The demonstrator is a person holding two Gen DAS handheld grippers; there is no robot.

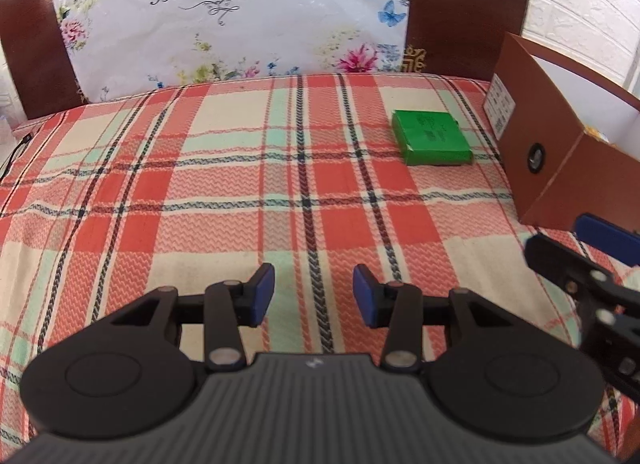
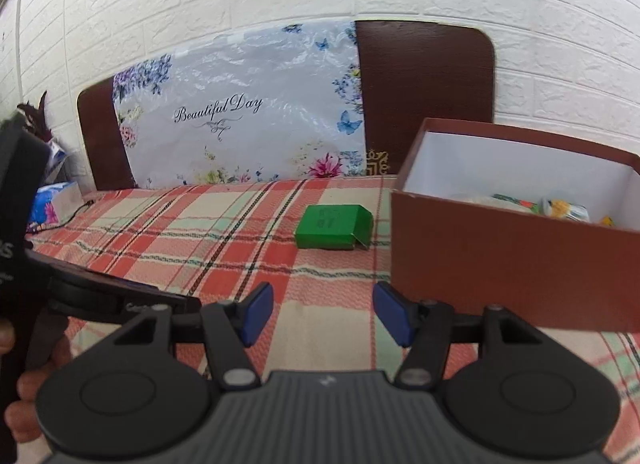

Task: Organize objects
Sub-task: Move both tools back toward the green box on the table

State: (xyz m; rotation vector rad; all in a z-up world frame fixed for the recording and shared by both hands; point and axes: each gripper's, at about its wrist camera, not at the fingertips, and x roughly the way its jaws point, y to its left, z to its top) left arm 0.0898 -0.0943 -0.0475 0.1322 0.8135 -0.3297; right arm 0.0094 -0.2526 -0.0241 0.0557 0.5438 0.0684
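While a flat green carton (image 2: 334, 227) is lying centre-frame on woven plaid cloth (image 2: 208, 240) beside the brown cardboard box (image 2: 516, 264), both the left gripper (image 1: 313, 300) and right gripper (image 2: 323, 314) are hovering low, blue pads spread, empty.

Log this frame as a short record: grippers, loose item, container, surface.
left gripper: open, empty, low over the bed
right gripper: open, empty, beside the box
green packet: flat on the plaid sheet, left of the box, apart from it
box: brown, open top, several small items inside
backdrop: floral bag leaning against the headboard
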